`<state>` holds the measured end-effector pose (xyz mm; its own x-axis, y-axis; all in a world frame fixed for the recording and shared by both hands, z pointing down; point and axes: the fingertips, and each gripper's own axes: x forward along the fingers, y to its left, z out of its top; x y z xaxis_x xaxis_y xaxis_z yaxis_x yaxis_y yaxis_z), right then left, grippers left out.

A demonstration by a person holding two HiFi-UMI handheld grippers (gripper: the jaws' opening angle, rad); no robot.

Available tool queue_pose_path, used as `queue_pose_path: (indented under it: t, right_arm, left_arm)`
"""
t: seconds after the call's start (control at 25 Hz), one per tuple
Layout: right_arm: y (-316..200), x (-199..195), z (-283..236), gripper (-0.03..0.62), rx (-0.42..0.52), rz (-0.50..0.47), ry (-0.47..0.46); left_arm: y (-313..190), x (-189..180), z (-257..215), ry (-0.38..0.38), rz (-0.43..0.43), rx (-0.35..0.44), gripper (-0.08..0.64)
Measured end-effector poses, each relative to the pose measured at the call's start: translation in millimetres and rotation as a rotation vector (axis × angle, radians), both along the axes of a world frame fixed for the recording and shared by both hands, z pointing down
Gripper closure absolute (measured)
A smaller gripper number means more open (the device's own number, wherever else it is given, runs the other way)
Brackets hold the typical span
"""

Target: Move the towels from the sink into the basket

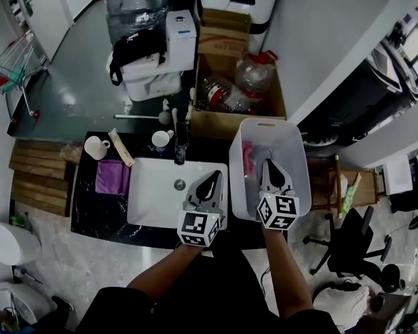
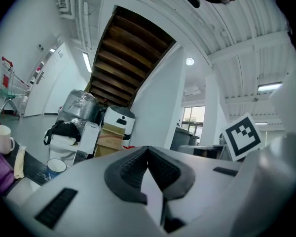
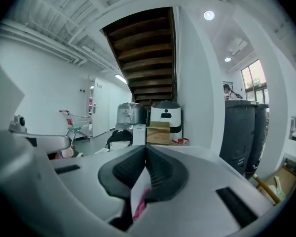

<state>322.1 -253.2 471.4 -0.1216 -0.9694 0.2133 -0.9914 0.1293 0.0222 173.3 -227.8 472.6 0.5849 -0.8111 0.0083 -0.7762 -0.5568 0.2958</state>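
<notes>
My right claw (image 3: pixel 146 152) is pressed together and empty over the basket (image 1: pixel 297 152), where the pink towel (image 1: pixel 247 160) lies. My left claw (image 2: pixel 148 152), also together, hovers over the sink (image 1: pixel 153 193). Next, I judge, comes the purple towel (image 1: pixel 112 177) on the tabletop.

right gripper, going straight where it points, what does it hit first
Probably the far wall of the basket, as the right gripper points along it; if it clears the rim, the cardboard box behind. Height is unclear.
</notes>
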Motion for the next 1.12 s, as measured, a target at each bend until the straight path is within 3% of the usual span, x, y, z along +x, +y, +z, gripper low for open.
queue_pose_path:
  t: [0.24, 0.44, 0.6, 1.12]
  right_arm:
    - [12, 4, -28, 0.574, 0.039, -0.012, -0.078]
    - [31, 0, -43, 0.574, 0.076, -0.053, -0.092]
    - [47, -1, -49, 0.574, 0.089, -0.108, -0.097]
    - [111, -18, -50, 0.573, 0.140, -0.297, -0.128]
  left_arm:
    - [8, 14, -12, -0.017, 0.040, 0.017, 0.555]
    - [21, 25, -18, -0.084, 0.023, 0.054, 0.555]
    - [37, 37, -29, -0.043, 0.019, 0.064, 0.555]
    - [110, 38, -26, -0.148, -0.195, 0.056, 0.555]
